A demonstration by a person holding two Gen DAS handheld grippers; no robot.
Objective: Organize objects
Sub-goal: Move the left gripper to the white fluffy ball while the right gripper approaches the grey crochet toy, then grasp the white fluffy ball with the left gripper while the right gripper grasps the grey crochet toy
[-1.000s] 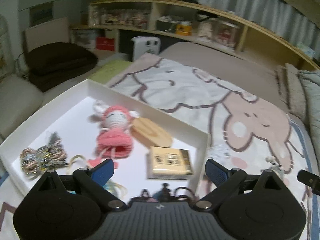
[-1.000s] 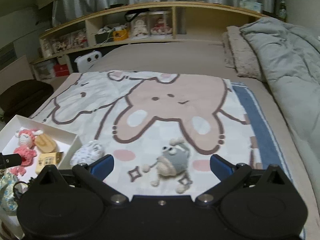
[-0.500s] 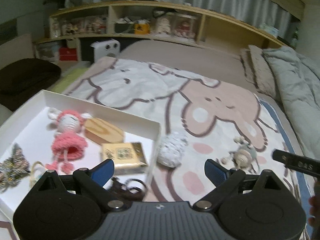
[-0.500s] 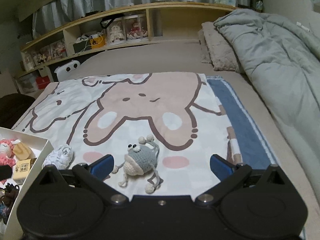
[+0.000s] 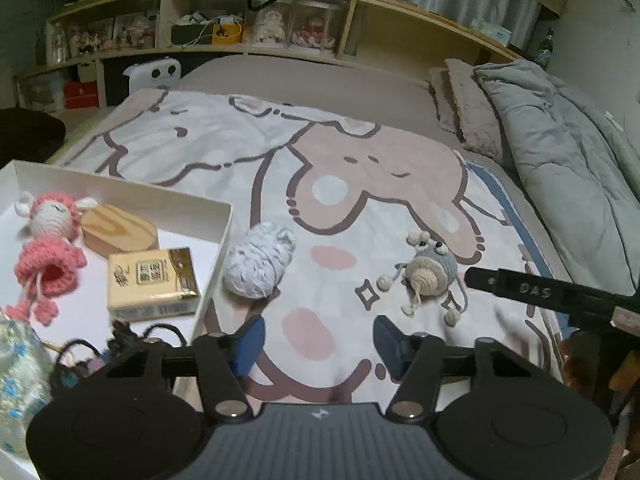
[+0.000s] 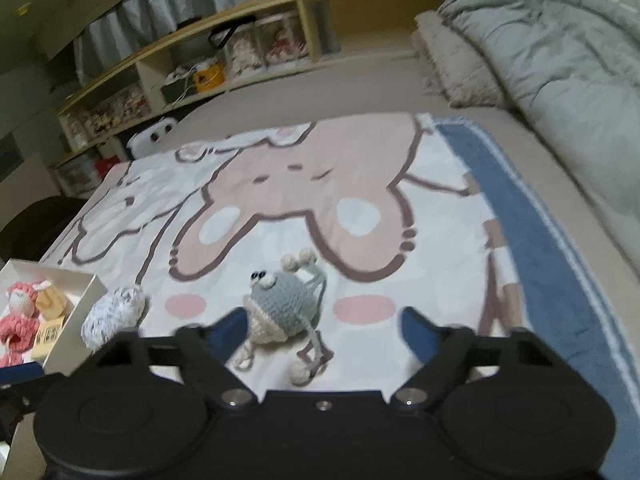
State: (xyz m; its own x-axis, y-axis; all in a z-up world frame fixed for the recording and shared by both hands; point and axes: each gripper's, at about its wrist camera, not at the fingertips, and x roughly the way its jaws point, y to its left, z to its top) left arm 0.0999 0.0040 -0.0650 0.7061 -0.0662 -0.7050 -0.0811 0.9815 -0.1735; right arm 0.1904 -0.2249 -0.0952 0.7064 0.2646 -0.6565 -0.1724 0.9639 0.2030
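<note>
On the bed, over the cartoon blanket (image 5: 208,148), both tools have swung away from the white box (image 5: 218,248) and dropped down toward the two leftover toys, which a second ago sat much farther off in both views. The left tool (image 5: 318,342) was looking straight into the box back then; now it hangs over bare blanket with the fuzzy grey-white ball (image 5: 258,264) just far-left of its tips, touching or nearly touching the box's right wall. Its jaws are closing from wide to about half, with nothing between them yet. The right tool (image 6: 322,328) is lower and closer too, and the grey crochet critter (image 6: 280,300) now sits between its tips, close to the left pad; I can't tell if that pad touches. Those jaws are also closing, still fairly wide, no real squeeze visible. Already in the box: the pink crochet doll (image 5: 48,240), a wooden oval piece (image 5: 120,232), a yellow packet (image 5: 152,284), and some dark corded bits near the front. So my read is the sorting is mostly done and this is a double pickup starting, ball for the left, critter for the right. The left looks like it needs to nudge farther and leftward before its jaws close, or they'll shut on air.
</note>
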